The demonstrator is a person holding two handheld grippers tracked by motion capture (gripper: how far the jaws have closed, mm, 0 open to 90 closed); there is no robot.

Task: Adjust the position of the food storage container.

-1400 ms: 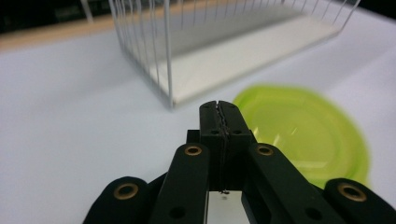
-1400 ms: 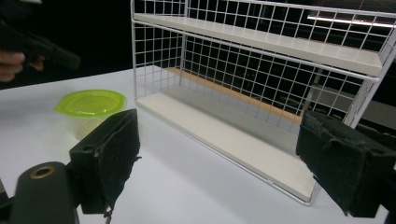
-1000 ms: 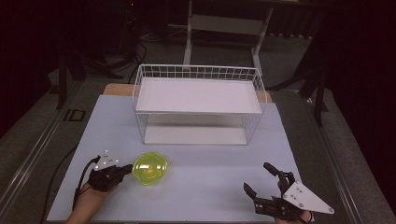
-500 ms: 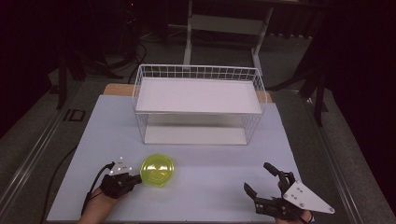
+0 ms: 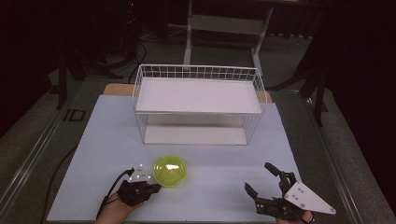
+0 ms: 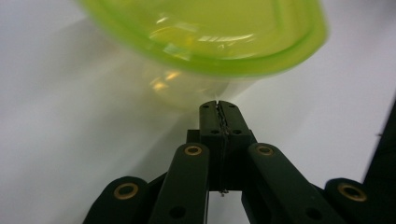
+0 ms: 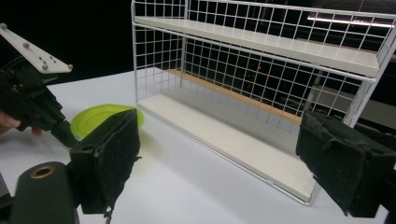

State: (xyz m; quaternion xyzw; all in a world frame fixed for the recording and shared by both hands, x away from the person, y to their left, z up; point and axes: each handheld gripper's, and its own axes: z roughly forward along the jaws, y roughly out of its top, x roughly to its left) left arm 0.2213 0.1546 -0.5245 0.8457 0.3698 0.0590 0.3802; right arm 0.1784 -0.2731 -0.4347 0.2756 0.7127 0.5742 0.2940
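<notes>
The left gripper has its fingers pressed flat together, with nothing visibly between them. In the left gripper view their tips sit right under the side of the green bowl, just below its rim, and whether they touch the wall cannot be told. Closed like that, they look set to nudge or slide the bowl rather than lift it.

In the high view the bowl sits upright on the white counter, near its front edge and left of centre, with the left gripper just beside its near left side.

The right gripper rests well apart at the front right of the counter, its fingers spread wide and holding nothing. It seems parked there to keep out of the way while the left hand works.

Beyond the bowl stands a white wire rack with a lower and an upper shelf, both bare. Its open side faces the person, so the bowl lies on a straight path toward the lower shelf, which is probably why it is being handled from the near side.
</notes>
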